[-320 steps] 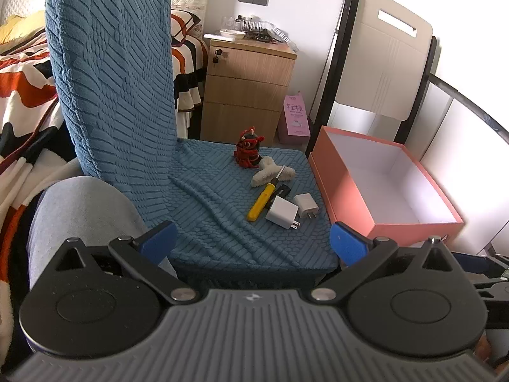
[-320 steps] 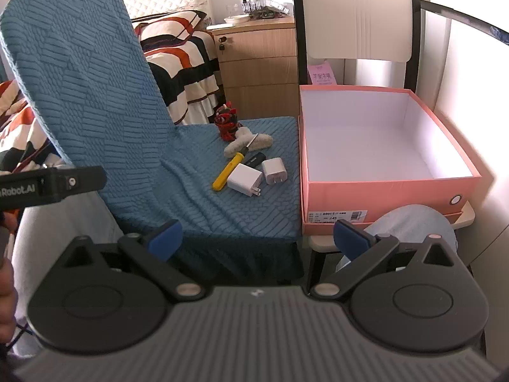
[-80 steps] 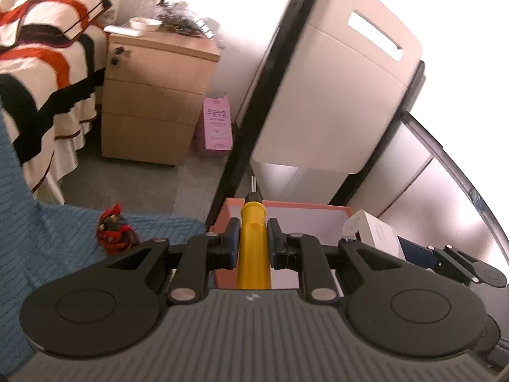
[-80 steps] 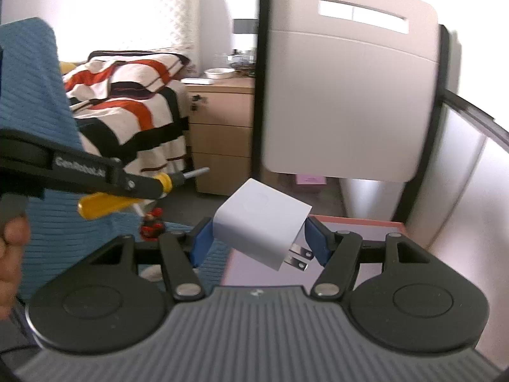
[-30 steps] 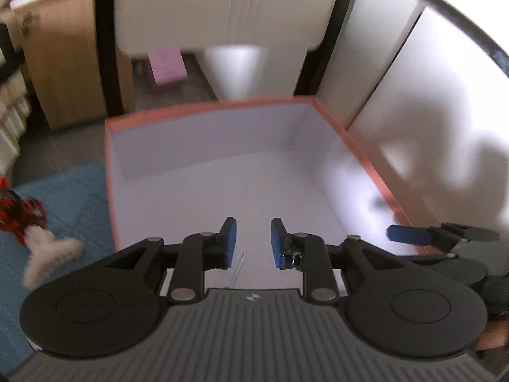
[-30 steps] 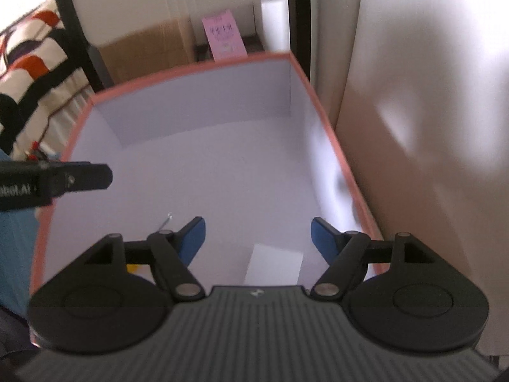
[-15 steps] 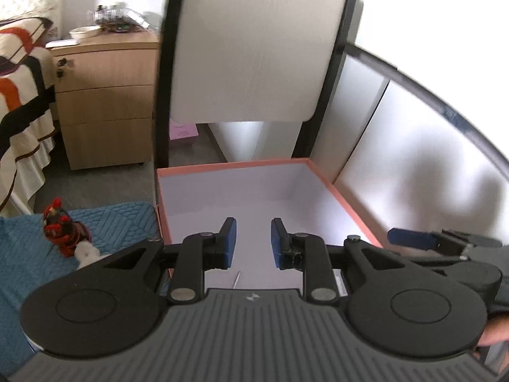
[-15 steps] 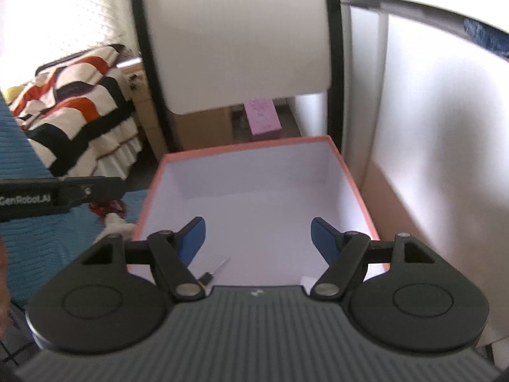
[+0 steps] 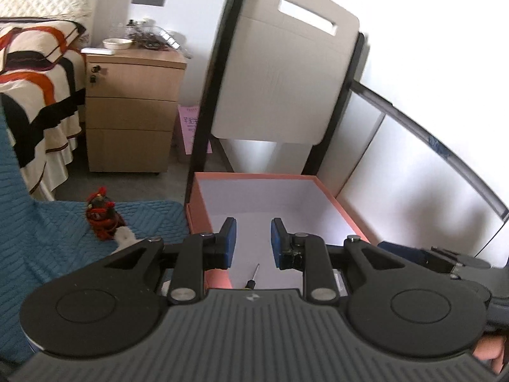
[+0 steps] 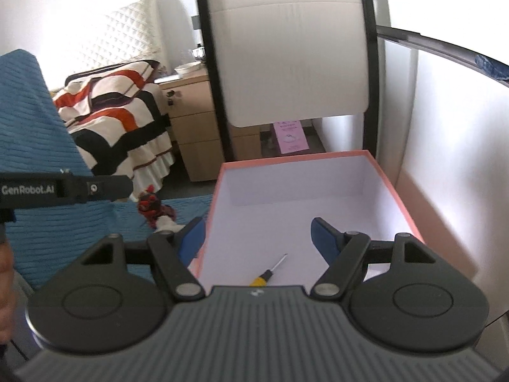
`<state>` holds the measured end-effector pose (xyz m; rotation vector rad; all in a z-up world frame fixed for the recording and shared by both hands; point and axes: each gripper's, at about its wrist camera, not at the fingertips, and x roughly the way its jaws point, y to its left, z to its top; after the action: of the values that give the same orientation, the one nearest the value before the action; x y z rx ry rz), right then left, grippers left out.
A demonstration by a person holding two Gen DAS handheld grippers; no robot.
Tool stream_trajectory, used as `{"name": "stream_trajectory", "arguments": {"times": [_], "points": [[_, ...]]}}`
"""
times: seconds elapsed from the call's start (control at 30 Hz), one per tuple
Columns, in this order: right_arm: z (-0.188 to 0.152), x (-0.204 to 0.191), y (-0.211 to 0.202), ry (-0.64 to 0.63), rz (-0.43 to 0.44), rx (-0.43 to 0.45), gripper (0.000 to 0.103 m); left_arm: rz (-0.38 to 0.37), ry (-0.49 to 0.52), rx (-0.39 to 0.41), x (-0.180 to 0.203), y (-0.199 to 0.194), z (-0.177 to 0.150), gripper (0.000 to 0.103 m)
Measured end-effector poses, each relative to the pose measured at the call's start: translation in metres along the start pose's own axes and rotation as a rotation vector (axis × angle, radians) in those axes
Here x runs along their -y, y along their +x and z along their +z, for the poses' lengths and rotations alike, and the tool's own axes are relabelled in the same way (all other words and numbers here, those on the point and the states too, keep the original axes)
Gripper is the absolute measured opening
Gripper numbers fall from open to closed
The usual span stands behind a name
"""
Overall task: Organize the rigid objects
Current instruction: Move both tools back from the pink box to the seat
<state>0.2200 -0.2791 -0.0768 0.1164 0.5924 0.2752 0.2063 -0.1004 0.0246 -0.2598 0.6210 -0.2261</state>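
The screwdriver [image 10: 268, 272] lies flat on the white floor of the pink box [image 10: 399, 195], toward its near edge, its metal tip aimed at the far wall. It sits there because the box is where the hard items are being gathered. A white charger may lie in the box too, but the gripper body hides that near strip, so I cannot tell.

The left tongs [image 9: 251, 243] hold nothing, their blue pads set to a narrow gap, poised above the box's near left part. The right tongs [image 10: 256, 237] are spread wide and also empty, hanging over the box's near edge. Both being free suggests they are ready to fetch more.

On the blue chair seat [image 9: 47, 238], near its edge beside the box's left wall, stand a red toy figure [image 9: 101, 215] and a white fluffy thing [image 9: 125, 234] touching it. The latter looks soft, so it probably stays out.
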Motion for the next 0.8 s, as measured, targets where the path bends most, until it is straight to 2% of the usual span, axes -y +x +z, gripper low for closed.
{"name": "stream_trajectory", "arguments": {"times": [0.1,0.3,0.53,0.8], "points": [[-0.006,-0.016,-0.007,-0.018,0.008,0.001,0.075,-0.012,-0.032,0.009,-0.011,-0.016,-0.005,0.028],[-0.022,-0.047,-0.018,-0.042,0.033,-0.02,0.075,0.036,-0.045,0.025,-0.032,-0.042,-0.024,0.028],[-0.042,-0.071,-0.018,-0.04,0.043,-0.051,0.075,0.097,-0.073,0.005,-0.064,-0.06,-0.051,0.028],[-0.071,-0.087,-0.015,-0.037,0.049,-0.126,0.075,0.134,-0.089,0.013,-0.079,-0.079,-0.075,0.028]]}}
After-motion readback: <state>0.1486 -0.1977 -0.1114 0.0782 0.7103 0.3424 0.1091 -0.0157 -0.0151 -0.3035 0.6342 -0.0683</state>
